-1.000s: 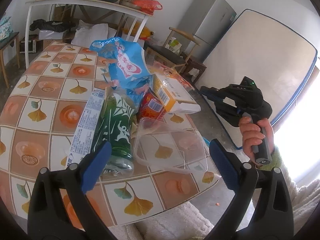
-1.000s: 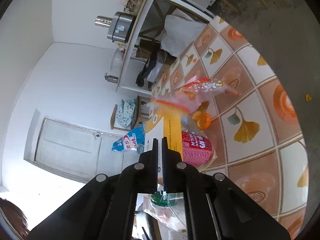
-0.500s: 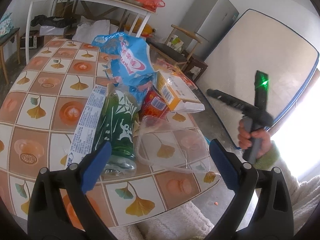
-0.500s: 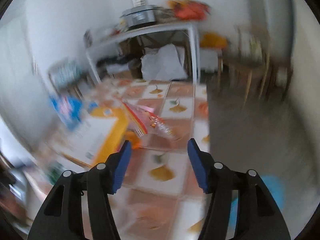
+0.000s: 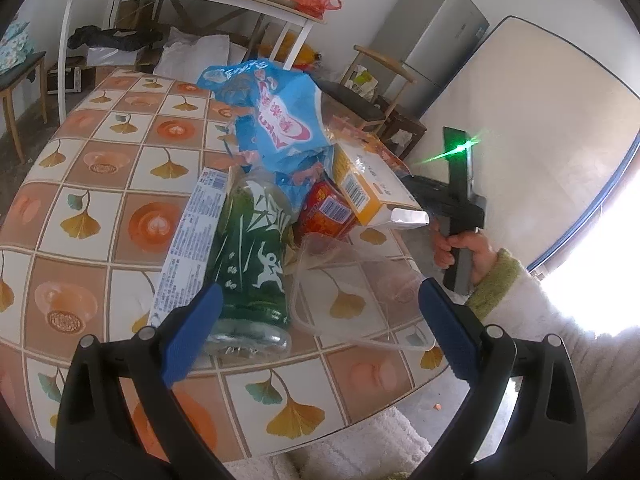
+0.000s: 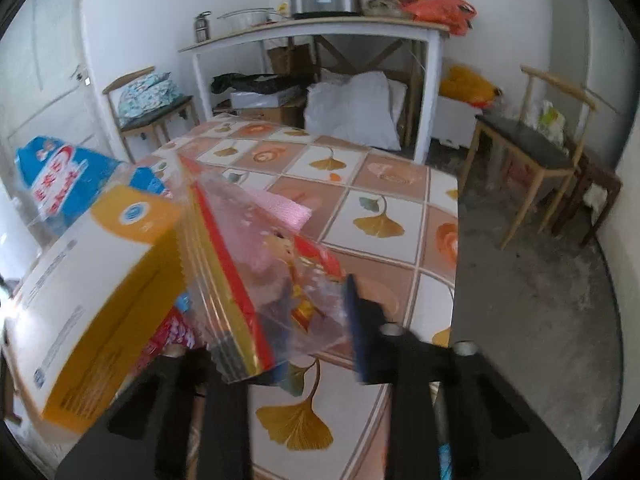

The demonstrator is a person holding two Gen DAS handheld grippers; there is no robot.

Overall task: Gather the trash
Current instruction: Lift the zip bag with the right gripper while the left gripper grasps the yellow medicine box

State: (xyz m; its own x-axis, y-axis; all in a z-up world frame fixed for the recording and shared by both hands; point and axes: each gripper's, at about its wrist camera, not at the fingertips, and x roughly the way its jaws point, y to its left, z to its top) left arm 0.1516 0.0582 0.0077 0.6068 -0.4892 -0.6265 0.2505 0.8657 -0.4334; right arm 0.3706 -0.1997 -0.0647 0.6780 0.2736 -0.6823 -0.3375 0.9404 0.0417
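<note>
A trash pile lies on the tiled table (image 5: 100, 168): a green bottle (image 5: 256, 248), a blue bag (image 5: 276, 120), a yellow-and-white box (image 5: 372, 188), a red cup (image 5: 328, 212), a clear tub (image 5: 360, 292) and a long blue-white box (image 5: 192, 240). My left gripper (image 5: 318, 330) hangs open just short of the bottle and tub. A hand (image 5: 464, 248) holds the right tool past the table's right edge. My right gripper (image 6: 316, 348) is closing. A clear snack bag with a red-gold edge (image 6: 280, 264) sits between its jaws, beside the box (image 6: 92, 280).
A white side table (image 6: 320, 24) with a cooker stands at the back, with a white sack (image 6: 352, 108) under it. Wooden chairs (image 6: 532, 152) stand right of the table, over bare floor (image 6: 540, 320). A fridge (image 5: 432, 40) and a leaning mattress (image 5: 532, 120) are behind.
The right gripper has rolled upright, opened, moved in toward the pile, and its jaws have narrowed around the clear snack bag. The left gripper has hardly moved.
</note>
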